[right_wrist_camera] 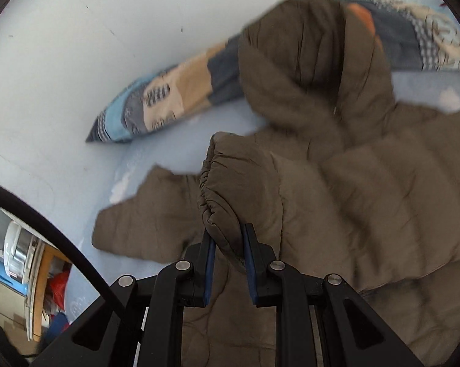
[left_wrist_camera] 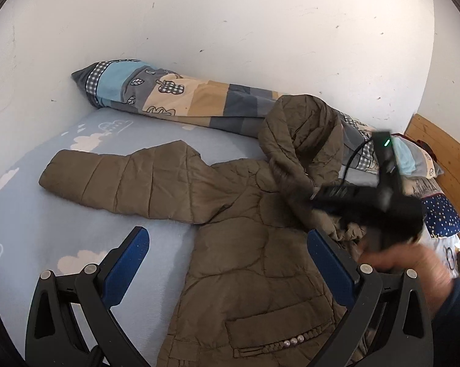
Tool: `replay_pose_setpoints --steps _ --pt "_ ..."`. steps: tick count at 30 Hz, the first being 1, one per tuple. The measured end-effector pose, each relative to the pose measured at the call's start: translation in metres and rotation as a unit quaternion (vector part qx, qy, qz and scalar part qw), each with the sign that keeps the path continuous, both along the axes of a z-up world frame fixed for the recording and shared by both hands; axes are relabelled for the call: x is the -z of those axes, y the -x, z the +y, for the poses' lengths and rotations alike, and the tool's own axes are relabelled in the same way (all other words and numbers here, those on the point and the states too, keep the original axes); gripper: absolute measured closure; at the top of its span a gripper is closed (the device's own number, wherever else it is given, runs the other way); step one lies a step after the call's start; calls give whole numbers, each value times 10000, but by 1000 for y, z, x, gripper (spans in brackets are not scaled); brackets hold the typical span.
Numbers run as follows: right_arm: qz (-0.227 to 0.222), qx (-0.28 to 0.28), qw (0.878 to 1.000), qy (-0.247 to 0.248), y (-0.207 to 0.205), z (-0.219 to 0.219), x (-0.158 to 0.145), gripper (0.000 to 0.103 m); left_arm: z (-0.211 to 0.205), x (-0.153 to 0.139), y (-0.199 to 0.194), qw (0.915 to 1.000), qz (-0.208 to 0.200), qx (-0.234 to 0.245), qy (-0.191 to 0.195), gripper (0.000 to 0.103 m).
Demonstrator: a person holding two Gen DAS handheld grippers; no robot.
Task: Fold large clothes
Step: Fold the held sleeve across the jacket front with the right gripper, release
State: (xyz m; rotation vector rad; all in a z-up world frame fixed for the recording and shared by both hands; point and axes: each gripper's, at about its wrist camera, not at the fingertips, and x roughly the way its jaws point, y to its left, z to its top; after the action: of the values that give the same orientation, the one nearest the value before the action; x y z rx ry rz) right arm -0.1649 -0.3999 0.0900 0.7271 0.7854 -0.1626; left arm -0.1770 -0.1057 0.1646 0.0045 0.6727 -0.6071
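Observation:
A brown quilted hooded jacket [left_wrist_camera: 248,244] lies on the light blue bed. Its left sleeve [left_wrist_camera: 113,180] is stretched out flat and its hood [left_wrist_camera: 303,128] leans on the rolled duvet. My left gripper [left_wrist_camera: 230,263] is open and empty, hovering above the jacket's left side. My right gripper [right_wrist_camera: 228,244] is shut on the cuff of the right sleeve [right_wrist_camera: 230,189] and holds it lifted over the jacket body [right_wrist_camera: 367,198]. The right gripper also shows, blurred, in the left wrist view [left_wrist_camera: 367,195], over the jacket's right shoulder.
A rolled patchwork duvet [left_wrist_camera: 174,98] lies along the white wall behind the jacket. Pillows [left_wrist_camera: 440,214] and a wooden headboard [left_wrist_camera: 443,153] are at the right. The bed sheet [left_wrist_camera: 31,214] has cloud prints. Room clutter shows low left in the right wrist view [right_wrist_camera: 22,263].

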Motion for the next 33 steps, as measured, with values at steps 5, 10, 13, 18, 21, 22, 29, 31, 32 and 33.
replay_pose_setpoints --steps 5,10,13,18,21,22,29,31,32,33 --pt "267 -131 9995 123 -11 28 24 81 -1 2 -4 10000 47 -57 -27 0" --pt "318 -398 9984 -243 -9 38 34 43 -3 2 -5 10000 54 -58 -46 0" --pt "94 -574 9980 -231 5 40 19 40 -6 2 -3 10000 44 -43 -56 0" --pt "-324 -72 9988 -363 59 2 -7 37 -13 4 1 10000 40 27 -75 0" --pt "-317 613 9968 -412 105 -43 -4 36 -17 5 3 9999 52 52 -90 0" --pt "-273 817 9954 -418 115 -55 -3 35 -18 5 4 9999 52 66 -89 0" --pt "-135 2430 9652 -957 212 -148 28 34 -29 13 2 9997 122 105 -194 0" --pt "-201 2633 9572 -1185 225 -157 37 33 -33 16 1 9995 162 135 -228 0" --pt "-223 2688 9543 -1287 227 -161 42 34 -35 17 1 9995 157 139 -251 0" --pt "-215 2709 9525 -1372 227 -164 47 34 -36 17 1 9994 154 152 -263 0"
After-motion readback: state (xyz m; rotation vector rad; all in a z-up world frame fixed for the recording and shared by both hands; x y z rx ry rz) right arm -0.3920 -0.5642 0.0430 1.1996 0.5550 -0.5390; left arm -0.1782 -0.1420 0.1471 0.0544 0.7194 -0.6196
